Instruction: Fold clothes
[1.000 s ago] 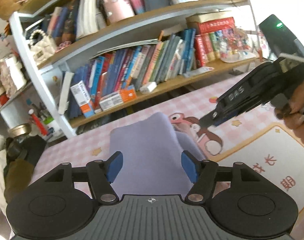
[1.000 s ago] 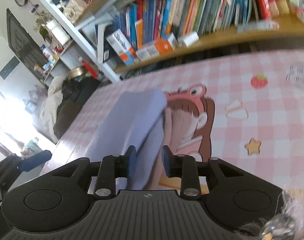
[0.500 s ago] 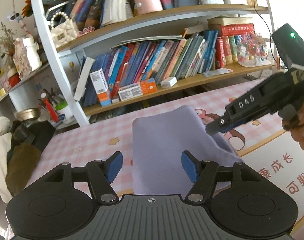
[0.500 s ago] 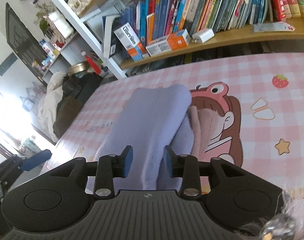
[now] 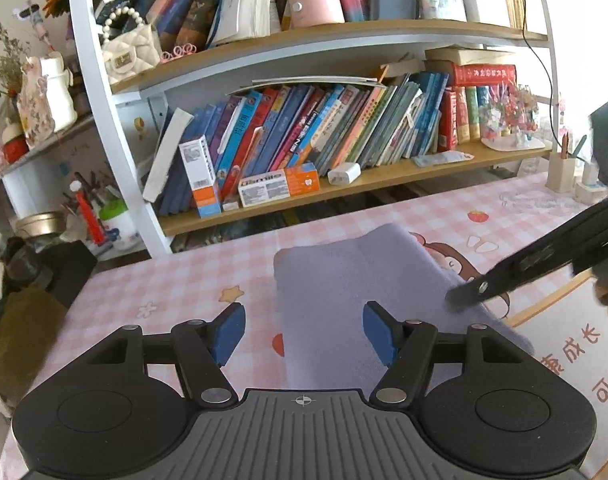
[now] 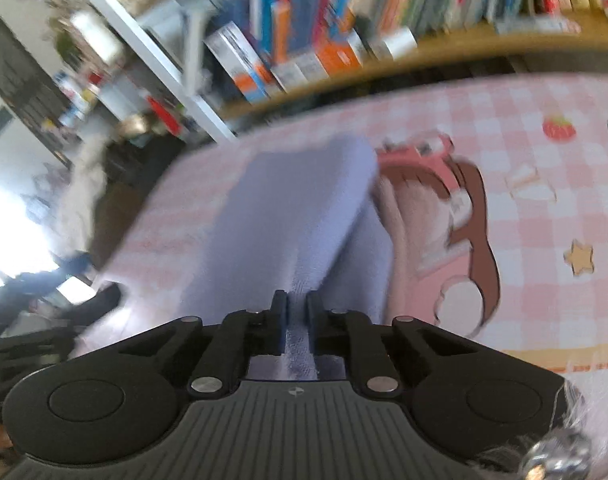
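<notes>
Cloth (image 5: 355,280) of lavender colour lies folded on the bench (image 5: 176,288), which has a pink checked cover with a cartoon print. In the left wrist view the cloth is a long strip. Its long axis runs away from the left claw (image 5: 304,330), from the near edge of the bench toward the bookshelf (image 5: 343,184) behind, and its far end is rounded and a little raised. The near part of the strip lies between the two blue pads (image 5: 377,336) of the left claw, more toward the right pad. The left claw is spread wide and its pads do not press on the cloth.

The right claw (image 6: 295,312) is pressed together and it pinches a ridge of the cloth (image 6: 304,208) between its pads. In the right wrist view, which is blurred, the cloth stretches straight forward from this claw and a little to the left, again toward the bookshelf (image 6: 383,40). A fold line goes along the strip, so the right side of the cloth drops lower than the left side. In the left wrist view the tip of the right claw (image 5: 463,296) comes from the right and meets the right edge of the cloth, just beyond the right pad of the left claw. The cartoon figure (image 6: 455,216) on the cover is just to the right of the cloth.
</notes>
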{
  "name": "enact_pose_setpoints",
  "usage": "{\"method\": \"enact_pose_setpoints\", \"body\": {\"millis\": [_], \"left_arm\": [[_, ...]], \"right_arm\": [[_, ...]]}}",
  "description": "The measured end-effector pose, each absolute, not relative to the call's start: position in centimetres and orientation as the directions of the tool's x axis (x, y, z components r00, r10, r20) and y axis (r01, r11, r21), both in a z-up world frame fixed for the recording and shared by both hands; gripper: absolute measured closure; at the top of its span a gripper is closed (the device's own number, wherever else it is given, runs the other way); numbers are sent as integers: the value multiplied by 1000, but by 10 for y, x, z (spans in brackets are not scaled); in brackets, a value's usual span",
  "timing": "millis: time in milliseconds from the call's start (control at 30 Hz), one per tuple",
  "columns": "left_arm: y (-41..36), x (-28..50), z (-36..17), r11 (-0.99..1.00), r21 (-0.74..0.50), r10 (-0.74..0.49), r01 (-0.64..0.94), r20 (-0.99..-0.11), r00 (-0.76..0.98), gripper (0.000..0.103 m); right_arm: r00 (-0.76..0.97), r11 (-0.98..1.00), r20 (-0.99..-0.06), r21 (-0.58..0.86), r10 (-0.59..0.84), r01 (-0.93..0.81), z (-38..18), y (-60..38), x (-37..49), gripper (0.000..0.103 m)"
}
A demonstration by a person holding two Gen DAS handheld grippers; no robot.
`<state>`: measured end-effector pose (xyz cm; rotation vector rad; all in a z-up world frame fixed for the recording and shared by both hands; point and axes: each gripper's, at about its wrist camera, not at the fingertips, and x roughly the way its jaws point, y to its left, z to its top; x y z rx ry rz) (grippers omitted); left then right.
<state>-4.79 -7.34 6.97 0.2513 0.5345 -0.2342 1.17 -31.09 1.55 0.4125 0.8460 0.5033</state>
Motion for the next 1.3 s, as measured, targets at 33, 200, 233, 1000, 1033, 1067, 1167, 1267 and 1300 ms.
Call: {"method": "enact_pose_setpoints", "body": {"millis": [33, 200, 233, 1000, 1033, 1067, 1167, 1267, 1300], "left_arm": [[-72, -45, 69, 943, 164, -163, 290, -531, 831, 36], [-68, -36, 66, 939, 137, -195, 314, -540, 819, 36], [-67, -35, 66, 938, 134, -201, 319, -540, 817, 36], [-8, 27, 21, 877, -417, -467, 239, -620, 631, 17], [-8, 33, 14, 874, -434, -470, 220, -637, 611, 18], [-7, 38, 8, 870, -449, -474, 201, -653, 591, 18], [-8, 48, -6, 865, -474, -480, 167, -682, 552, 20], [-4, 51, -13, 840, -519, -516, 159, -672, 532, 20], [-2, 52, -16, 831, -535, -526, 150, -670, 524, 20]], "right_arm": [[571, 803, -585, 534, 576, -263, 20, -312, 8, 94], [537, 850, -683, 509, 496, -137, -2, -319, 12, 100], [524, 860, -708, 499, 474, -105, -10, -321, 13, 102], [563, 865, -730, 499, 387, 52, 0, -324, 0, 34], [559, 859, -731, 508, 392, 62, -2, -324, 2, 33], [554, 852, -731, 518, 397, 72, -4, -325, 4, 33], [540, 836, -732, 541, 414, 93, -10, -322, 11, 32], [524, 826, -737, 554, 426, 107, -15, -316, 17, 33], [517, 824, -740, 556, 429, 112, -17, -314, 19, 33]]}}
